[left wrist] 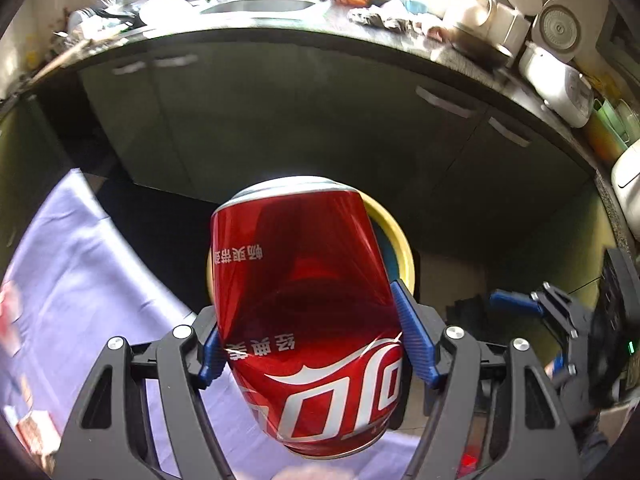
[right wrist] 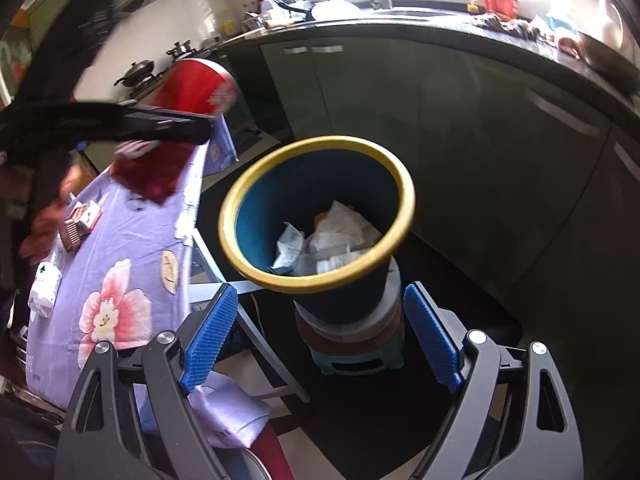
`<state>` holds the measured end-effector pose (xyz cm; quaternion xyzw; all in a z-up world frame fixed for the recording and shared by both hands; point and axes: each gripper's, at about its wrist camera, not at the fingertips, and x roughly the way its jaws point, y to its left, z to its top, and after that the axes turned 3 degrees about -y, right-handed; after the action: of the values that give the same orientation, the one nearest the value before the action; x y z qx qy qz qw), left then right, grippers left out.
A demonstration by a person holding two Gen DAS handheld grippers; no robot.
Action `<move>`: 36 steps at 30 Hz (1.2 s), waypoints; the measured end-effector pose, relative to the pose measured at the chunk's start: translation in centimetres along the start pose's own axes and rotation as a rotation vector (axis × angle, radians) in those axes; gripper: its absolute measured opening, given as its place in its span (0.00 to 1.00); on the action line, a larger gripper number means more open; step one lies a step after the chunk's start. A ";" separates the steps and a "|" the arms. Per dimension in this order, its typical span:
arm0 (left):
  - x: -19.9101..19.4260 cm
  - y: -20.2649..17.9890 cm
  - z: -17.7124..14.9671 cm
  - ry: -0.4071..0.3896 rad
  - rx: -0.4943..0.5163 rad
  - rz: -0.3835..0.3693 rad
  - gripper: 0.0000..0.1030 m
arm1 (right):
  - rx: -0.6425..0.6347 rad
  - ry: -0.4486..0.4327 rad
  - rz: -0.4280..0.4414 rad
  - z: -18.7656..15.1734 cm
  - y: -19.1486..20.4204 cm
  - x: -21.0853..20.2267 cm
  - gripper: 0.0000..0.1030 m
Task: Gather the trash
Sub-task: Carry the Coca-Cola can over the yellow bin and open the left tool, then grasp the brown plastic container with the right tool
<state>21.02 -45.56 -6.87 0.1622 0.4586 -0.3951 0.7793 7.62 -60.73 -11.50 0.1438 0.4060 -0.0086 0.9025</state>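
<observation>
My left gripper (left wrist: 308, 340) is shut on a red cola can (left wrist: 304, 304) and holds it in the air beside the table, with the yellow rim of the bin (left wrist: 396, 240) showing behind it. In the right wrist view the can (right wrist: 192, 88) shows at upper left in the left gripper (right wrist: 120, 120). The blue bin with a yellow rim (right wrist: 404, 204) stands on a stool and holds crumpled paper (right wrist: 332, 240). My right gripper (right wrist: 320, 336) is open and empty, just in front of the bin.
A table with a purple flowered cloth (right wrist: 120, 248) stands left of the bin, with small packets (right wrist: 80, 220) and a red wrapper (right wrist: 156, 172) on it. Dark kitchen cabinets (right wrist: 460, 120) and a cluttered counter (left wrist: 440, 40) lie behind.
</observation>
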 end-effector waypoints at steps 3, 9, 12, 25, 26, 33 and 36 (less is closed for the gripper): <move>3.8 -0.4 1.3 0.038 0.008 0.007 0.67 | 0.027 0.009 -0.007 -0.3 -1.1 0.1 0.82; 6.1 1.0 1.5 0.048 -0.023 0.023 0.75 | 0.049 0.018 -0.005 -0.6 -2.0 0.2 0.82; 3.4 1.7 0.6 -0.008 -0.052 -0.003 0.75 | 0.045 0.024 0.002 -0.7 -1.6 0.5 0.82; -15.6 9.7 -10.7 -0.404 -0.207 0.118 0.88 | -0.030 0.069 0.043 -0.1 3.9 1.8 0.83; -17.2 10.8 -12.2 -0.432 -0.226 0.159 0.88 | -0.044 0.073 0.049 0.0 4.6 2.0 0.83; -23.7 18.1 -20.7 -0.535 -0.364 0.362 0.89 | -0.231 0.097 0.166 2.7 13.7 4.0 0.83; -26.1 22.1 -24.3 -0.566 -0.460 0.397 0.89 | -0.322 0.112 0.246 3.9 18.4 5.7 0.83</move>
<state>16.67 -4.43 -0.13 -0.0460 0.2623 -0.1533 0.9516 16.73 -43.58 -8.60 0.0463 0.4309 0.1747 0.8841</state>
